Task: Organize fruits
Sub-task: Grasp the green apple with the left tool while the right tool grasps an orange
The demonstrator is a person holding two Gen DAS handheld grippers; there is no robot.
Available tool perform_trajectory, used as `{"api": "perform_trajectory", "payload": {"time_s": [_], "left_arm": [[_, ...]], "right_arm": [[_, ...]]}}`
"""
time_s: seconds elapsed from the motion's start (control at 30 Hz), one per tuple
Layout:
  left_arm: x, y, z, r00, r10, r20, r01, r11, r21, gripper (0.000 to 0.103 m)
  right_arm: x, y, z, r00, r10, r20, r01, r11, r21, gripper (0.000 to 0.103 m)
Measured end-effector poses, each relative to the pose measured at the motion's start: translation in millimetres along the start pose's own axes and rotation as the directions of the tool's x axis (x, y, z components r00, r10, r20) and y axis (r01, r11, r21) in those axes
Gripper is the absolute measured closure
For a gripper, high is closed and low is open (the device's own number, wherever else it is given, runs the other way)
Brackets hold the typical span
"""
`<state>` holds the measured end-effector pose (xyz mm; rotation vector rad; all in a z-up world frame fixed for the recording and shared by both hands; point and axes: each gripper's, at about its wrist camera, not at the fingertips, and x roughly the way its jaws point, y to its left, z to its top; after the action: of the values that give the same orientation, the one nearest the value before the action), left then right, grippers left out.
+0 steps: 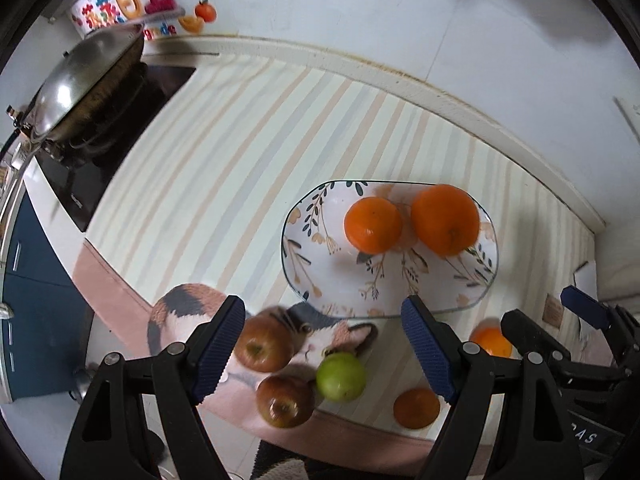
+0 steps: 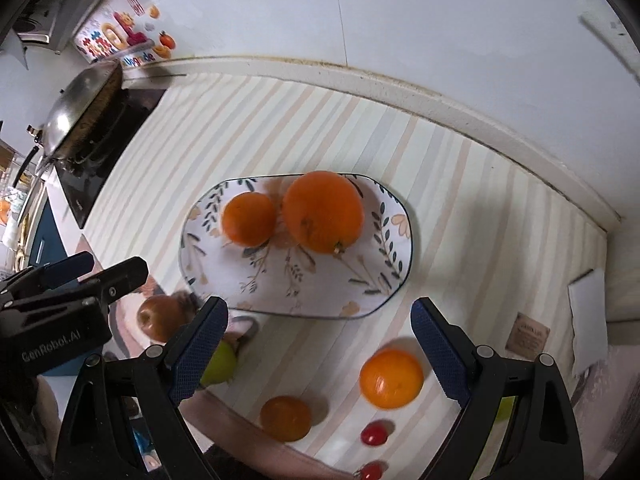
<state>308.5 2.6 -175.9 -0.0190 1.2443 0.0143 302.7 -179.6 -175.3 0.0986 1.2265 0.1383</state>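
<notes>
A floral plate (image 1: 316, 256) (image 2: 384, 280) holds a small orange (image 1: 373, 224) (image 2: 249, 219) and a larger orange (image 1: 445, 219) (image 2: 323, 211). On the striped mat lie two red-brown apples (image 1: 264, 343) (image 1: 285, 400), a green apple (image 1: 341, 376) (image 2: 219, 364), a dull small orange (image 1: 416, 407) (image 2: 285, 417), a bright orange (image 1: 491, 341) (image 2: 391, 377) and two small red fruits (image 2: 373, 435). My left gripper (image 1: 322, 348) is open and empty above the apples. My right gripper (image 2: 319, 354) is open and empty above the loose oranges.
A steel wok (image 1: 80, 84) (image 2: 76, 116) sits on the black hob at far left. The white wall and counter backsplash run behind the plate. A white card (image 2: 588, 320) and a brown label (image 2: 527, 336) lie at right. The mat's pink border runs along the front edge.
</notes>
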Motion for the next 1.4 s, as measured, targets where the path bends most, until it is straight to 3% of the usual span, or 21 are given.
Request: {"api": "perform_trajectory", "payload": {"time_s": [0.3, 0.47, 0.67, 0.87, 1.03, 1.27, 1.33, 1.4], "left_arm": [[-38, 13, -28, 0.997, -0.037, 0.066, 0.037, 0.999, 0.000, 0.023], [-38, 30, -40, 0.998, -0.027, 0.061, 0.029, 0.999, -0.023, 0.023], [5, 35, -56, 0.998, 0.007, -0.057, -0.008, 1.000, -0.019, 0.023], [71, 5, -64, 0.975, -0.022, -0.223, 0.031, 0.999, 0.039, 0.023], [102, -19, -64, 0.961, -0.003, -0.277, 0.028, 0.996, 0.086, 0.023], [140, -46, -68, 0.942, 0.052, -0.330, 0.004, 0.986, 0.165, 0.024], [146, -50, -69, 0.942, 0.063, -0.330, -0.004, 0.984, 0.176, 0.027], [151, -53, -71, 0.938, 0.081, -0.338, -0.017, 0.982, 0.189, 0.041]], "right_arm": [[-60, 17, -32, 0.996, 0.025, 0.090, -0.028, 0.999, 0.036, 0.008], [-72, 18, -46, 0.994, 0.060, 0.088, -0.066, 0.995, 0.074, 0.008], [-29, -12, -68, 0.998, 0.061, -0.012, -0.058, 0.980, 0.190, 0.008], [16, -57, -77, 0.996, 0.007, -0.094, 0.020, 0.958, 0.287, 0.008], [56, -97, -82, 0.986, 0.005, -0.166, 0.055, 0.933, 0.356, 0.008], [93, -122, -90, 0.976, 0.074, -0.206, 0.016, 0.914, 0.404, 0.010], [100, -122, -89, 0.973, 0.091, -0.212, 0.002, 0.916, 0.400, 0.012], [107, -120, -89, 0.969, 0.099, -0.225, -0.002, 0.919, 0.395, 0.015]]}}
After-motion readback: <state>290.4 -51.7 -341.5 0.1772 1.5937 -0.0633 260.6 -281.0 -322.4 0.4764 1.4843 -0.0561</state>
